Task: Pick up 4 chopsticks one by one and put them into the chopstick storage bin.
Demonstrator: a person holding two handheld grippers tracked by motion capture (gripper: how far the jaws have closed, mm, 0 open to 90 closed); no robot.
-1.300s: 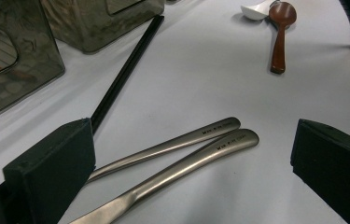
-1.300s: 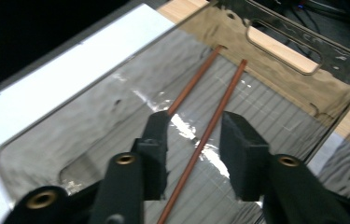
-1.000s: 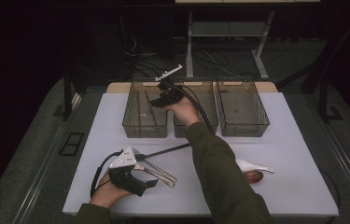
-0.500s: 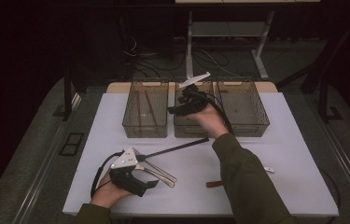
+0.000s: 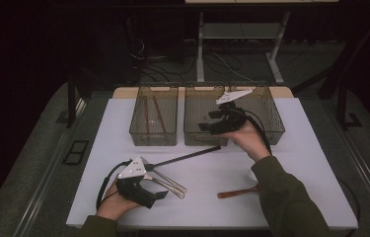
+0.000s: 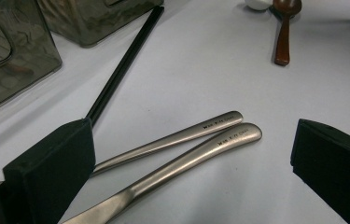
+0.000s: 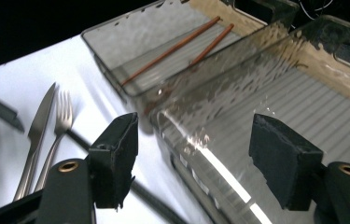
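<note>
Steel knife (image 5: 159, 183) and fork (image 5: 170, 182) are lying flat side by side, lower middle of the high view, handles pointing right, touching.

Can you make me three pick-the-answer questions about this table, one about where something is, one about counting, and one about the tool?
1. Where are the brown chopsticks?
A. in the left bin
B. on the floor
C. in the right bin

2. How many clear bins stand on the table?
A. one
B. three
C. five

3. How is the right tool?
A. shut on a spoon
B. shut on a fork
C. open, holding nothing

Answers:
1 A, the high view shows them lying inside the left bin.
2 B, three stand in a row.
3 C, the right gripper view shows its jaws apart with nothing between.
</note>
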